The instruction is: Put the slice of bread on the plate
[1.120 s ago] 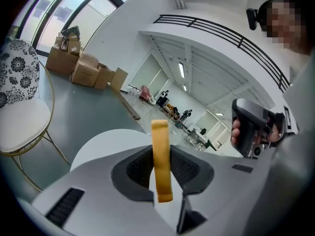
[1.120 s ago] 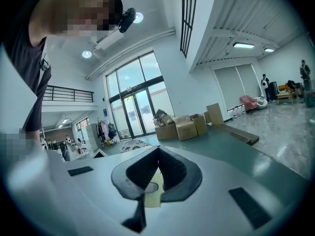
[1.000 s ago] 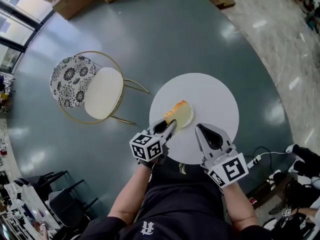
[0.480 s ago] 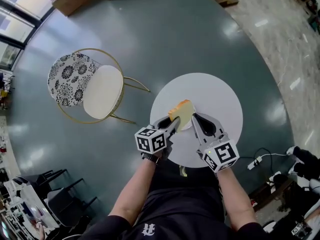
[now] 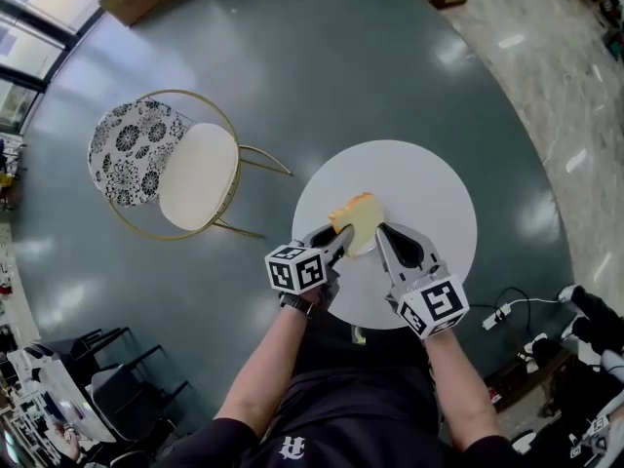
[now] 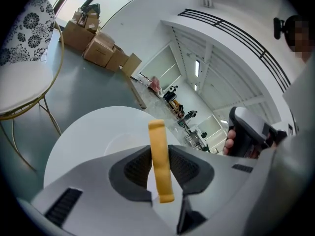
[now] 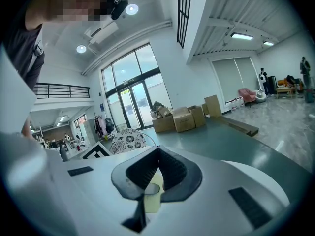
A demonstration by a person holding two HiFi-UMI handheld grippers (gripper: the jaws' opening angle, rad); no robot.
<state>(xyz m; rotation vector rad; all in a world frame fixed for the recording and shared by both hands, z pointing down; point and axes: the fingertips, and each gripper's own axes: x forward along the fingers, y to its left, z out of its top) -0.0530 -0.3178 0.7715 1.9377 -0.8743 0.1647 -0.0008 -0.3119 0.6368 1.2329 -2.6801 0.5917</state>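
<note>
The bread [image 6: 160, 166] stands on edge, pinched across its flat faces by the left gripper [image 5: 337, 240], over the plate [image 6: 112, 144] on the table [image 5: 429, 193]; whether it touches the plate I cannot tell. It looks light, soft and easily crushed, so a mild hold near the crust seems best. The right gripper [image 5: 382, 232] sits just beside, jaws pressed together on nothing

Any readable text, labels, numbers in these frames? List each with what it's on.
No words or numbers can be read anywhere.
Two marker cubes: black-and-white square patterns only, no letters.
Black shirt: small white emblem, too small to read.
Cardboard boxes: any print is too blurred to read.
</note>
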